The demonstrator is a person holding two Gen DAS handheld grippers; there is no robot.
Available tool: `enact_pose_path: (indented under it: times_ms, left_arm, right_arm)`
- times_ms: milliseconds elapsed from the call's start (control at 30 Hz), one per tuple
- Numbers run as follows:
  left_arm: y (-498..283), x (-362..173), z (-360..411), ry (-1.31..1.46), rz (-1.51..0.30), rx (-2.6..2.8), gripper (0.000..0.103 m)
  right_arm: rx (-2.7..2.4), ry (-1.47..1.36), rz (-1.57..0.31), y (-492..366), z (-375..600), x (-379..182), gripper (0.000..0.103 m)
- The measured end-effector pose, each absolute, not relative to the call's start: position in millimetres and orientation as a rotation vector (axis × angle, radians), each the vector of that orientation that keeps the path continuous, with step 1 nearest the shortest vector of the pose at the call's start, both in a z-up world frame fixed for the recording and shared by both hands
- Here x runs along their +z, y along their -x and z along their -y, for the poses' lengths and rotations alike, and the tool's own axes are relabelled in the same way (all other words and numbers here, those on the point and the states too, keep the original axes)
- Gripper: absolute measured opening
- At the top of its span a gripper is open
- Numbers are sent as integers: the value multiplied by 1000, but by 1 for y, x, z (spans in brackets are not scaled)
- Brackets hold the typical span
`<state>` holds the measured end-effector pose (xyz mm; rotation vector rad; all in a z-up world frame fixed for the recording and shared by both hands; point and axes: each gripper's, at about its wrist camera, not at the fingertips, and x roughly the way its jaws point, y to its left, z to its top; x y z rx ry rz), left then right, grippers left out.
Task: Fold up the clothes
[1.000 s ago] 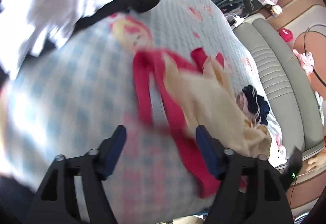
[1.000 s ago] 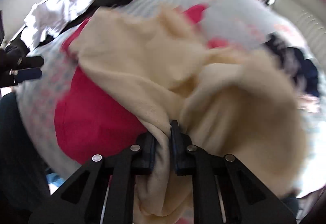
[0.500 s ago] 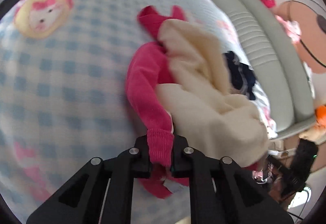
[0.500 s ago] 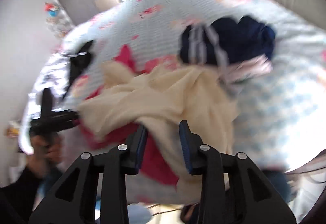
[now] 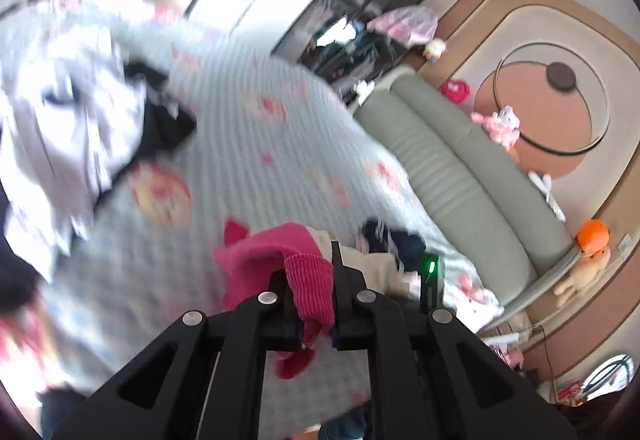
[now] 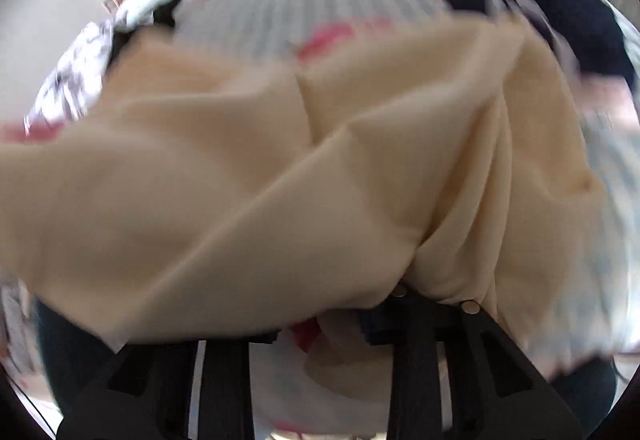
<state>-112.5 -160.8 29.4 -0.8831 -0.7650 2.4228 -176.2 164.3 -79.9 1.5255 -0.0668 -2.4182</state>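
Observation:
My left gripper (image 5: 310, 282) is shut on the ribbed cuff of a pink knitted garment (image 5: 260, 260) and holds it above the bed. A cream garment (image 5: 376, 266) hangs joined to the pink one just behind it. In the right wrist view that cream garment (image 6: 280, 167) is spread wide and drapes over my right gripper (image 6: 320, 324), so the fingertips are hidden. A bit of pink cloth (image 6: 306, 330) shows between the jaws, which stand a little apart. The other gripper's body with a green light (image 5: 430, 272) sits beyond the cream cloth.
The bed has a blue-and-white checked quilt (image 5: 248, 127). A white and black clothes pile (image 5: 80, 119) lies at its far left; a navy striped garment (image 6: 560, 19) lies at the right. A grey-green padded bench (image 5: 460, 179) runs along the bed's far side.
My left gripper closed on the pink cuff and has lifted it off the quilt. The cream garment has risen and spread, and now covers my right gripper's fingers.

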Motion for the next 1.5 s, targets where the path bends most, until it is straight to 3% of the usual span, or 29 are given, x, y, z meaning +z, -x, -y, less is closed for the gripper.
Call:
enact_pose_path:
  times_ms: [133, 233, 267, 300, 333, 467, 500, 600, 633, 800, 900, 933, 1000, 1067, 1100, 1133, 1200, 1267, 1400, 1500]
  left_arm:
    - [97, 34, 162, 867, 806, 2406, 9]
    - [85, 37, 163, 856, 837, 2394, 10]
    - [83, 32, 163, 873, 854, 2385, 10]
    - [85, 8, 161, 973, 896, 2358, 10]
    - [86, -17, 159, 1068, 932, 2327, 10]
    - [78, -81, 152, 1271, 999, 2209, 13]
    - [76, -87, 153, 1275, 1017, 2187, 18]
    - [67, -96, 164, 1266, 1070, 2180, 48]
    - [66, -99, 171, 1254, 1101, 2189, 50]
    - [78, -110, 209, 1222, 1241, 2255, 50]
    - [106, -126, 211, 1295, 1214, 2260, 51]
    - [117, -135, 208, 1340, 1200, 2239, 56]
    - [138, -151, 202, 1421, 1171, 2200, 59]
    - [148, -153, 187, 1444, 1125, 2190, 47]
    - [153, -154, 179, 1456, 1101, 2184, 18]
    - [157, -153, 173, 1454, 1084, 2182, 7]
    - [159, -131, 174, 1345, 1097, 2208, 6]
    - [163, -91, 187, 1220, 1107, 2294, 5]
    - [140, 20, 220, 887, 1080, 2496, 4]
    - [105, 51, 243, 746, 1113, 2617, 4]
  right_arm:
    - [-2558, -1046, -79, 210, -96, 45, 19]
    - [-2538, -914, -90, 205, -69, 88, 24]
    - [-2505, -973, -102, 204, -65, 76, 31]
    - [-2468, -1040, -115, 203, -61, 60, 47]
    - [-2430, -1106, -127, 201, -58, 45, 53]
    - [-2236, -1426, 47, 172, -76, -48, 54]
    - [-2191, -1487, 101, 161, -83, -69, 54]
    - [-2026, -1550, 320, 125, -97, -106, 56]
    - [-2007, -1562, 346, 125, -95, -114, 57]
    - [-1954, -1604, 494, 131, -88, -149, 61]
    - [-1999, -1540, 701, 155, -94, -150, 67]
    - [-2023, -1513, 702, 161, -92, -148, 69]
    - [-2091, -1446, 650, 174, -78, -146, 86]
    - [-2088, -1465, 600, 186, -63, -156, 93]
    - [-2084, -1477, 575, 192, -55, -161, 89]
    - [-2086, -1492, 569, 198, -51, -164, 79]
    - [-2134, -1443, 546, 208, -55, -151, 37]
    - [-2199, -1351, 501, 217, -64, -129, 22]
    - [-2358, -1142, 362, 255, -81, -52, 17]
    - [-2435, -915, 270, 263, -91, 33, 17]
